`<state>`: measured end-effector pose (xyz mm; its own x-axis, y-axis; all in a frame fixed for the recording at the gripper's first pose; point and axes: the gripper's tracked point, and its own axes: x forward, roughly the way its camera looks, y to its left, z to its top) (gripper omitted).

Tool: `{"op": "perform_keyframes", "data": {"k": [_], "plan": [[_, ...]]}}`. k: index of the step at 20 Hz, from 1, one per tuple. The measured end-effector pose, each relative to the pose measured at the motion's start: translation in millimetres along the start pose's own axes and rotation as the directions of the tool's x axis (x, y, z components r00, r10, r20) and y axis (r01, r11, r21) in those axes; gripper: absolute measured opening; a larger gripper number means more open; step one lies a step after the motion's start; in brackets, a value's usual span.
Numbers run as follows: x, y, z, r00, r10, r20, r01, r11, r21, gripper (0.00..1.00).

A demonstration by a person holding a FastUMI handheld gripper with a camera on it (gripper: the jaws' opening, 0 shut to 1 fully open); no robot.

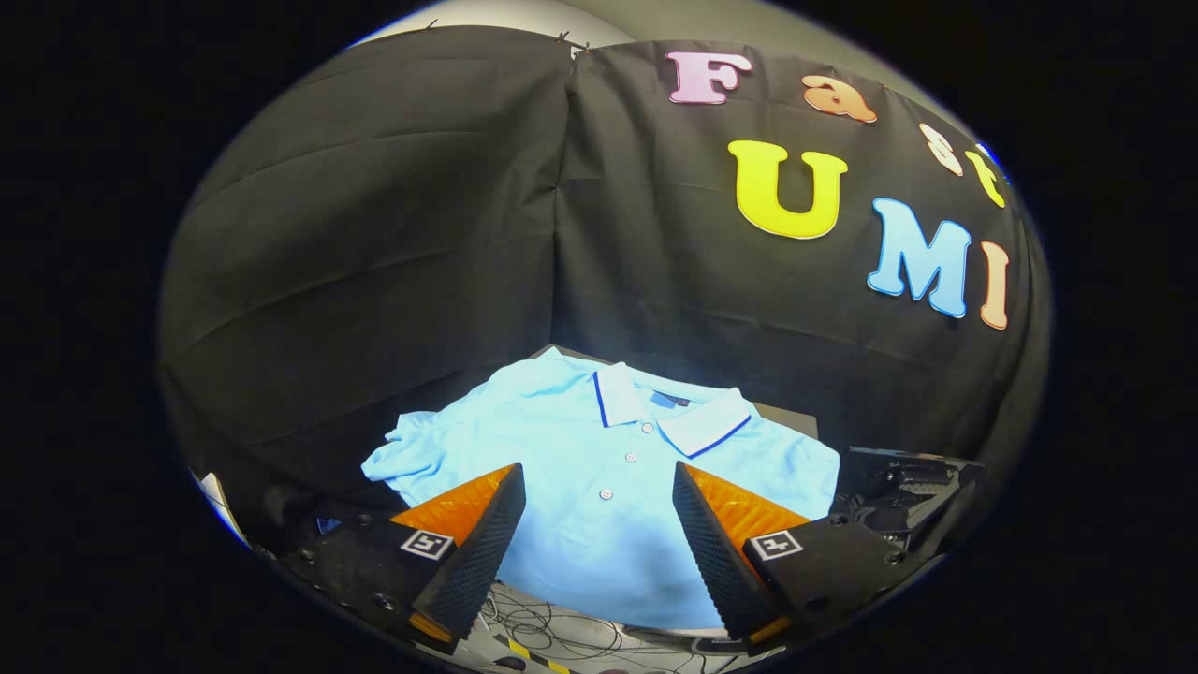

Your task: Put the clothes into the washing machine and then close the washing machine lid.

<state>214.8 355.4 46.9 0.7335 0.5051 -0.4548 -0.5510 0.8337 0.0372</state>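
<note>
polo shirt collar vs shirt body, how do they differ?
The collar is white with a dark blue edge stripe; the polo shirt body is plain light blue. The collar is folded over, lying beyond the fingers of the open claw; the body lies spread flat, showing between them. Both belong to one garment, untouched by the claw.

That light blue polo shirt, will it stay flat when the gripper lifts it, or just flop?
The light blue polo shirt would probably flop: it is thin cloth, already rumpled at one sleeve. It looks light, so a pinch should carry it. The open gripper hangs over it, touching nothing; loose ends may drape and drag.
</note>
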Motion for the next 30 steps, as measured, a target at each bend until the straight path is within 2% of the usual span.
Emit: {"op": "perform_keyframes", "data": {"k": [4, 8, 10, 15, 20, 21, 22, 23, 26, 28, 30], "plan": [[29, 3, 4, 1.000, -0.011, -0.011, 0.010, 1.000, -0.004, 0.99], [61, 11, -15, 0.997, 0.011, -0.079, -0.009, 0.999, 0.032, 0.99], [72, 6, -28, 0.993, -0.007, -0.117, 0.009, 1.000, 0.017, 0.99], [79, 5, -37, 0.992, 0.007, -0.123, 0.003, 0.997, 0.080, 1.00], [80, 8, -36, 0.993, 0.015, -0.115, -0.009, 0.999, 0.053, 0.99], [83, 9, -38, 0.994, 0.014, -0.112, -0.009, 0.999, 0.047, 0.95], [79, 10, -37, 0.994, 0.017, -0.108, -0.013, 0.999, 0.034, 0.94], [78, 10, -37, 0.995, 0.008, -0.100, -0.006, 1.000, 0.028, 0.74], [74, 6, -39, 0.993, -0.080, -0.086, 0.082, 0.996, 0.019, 0.15], [77, 9, -37, 0.992, -0.060, -0.107, 0.059, 0.998, -0.009, 0.15], [78, 9, -37, 0.992, 0.016, -0.122, -0.005, 0.996, 0.088, 0.15]]}}
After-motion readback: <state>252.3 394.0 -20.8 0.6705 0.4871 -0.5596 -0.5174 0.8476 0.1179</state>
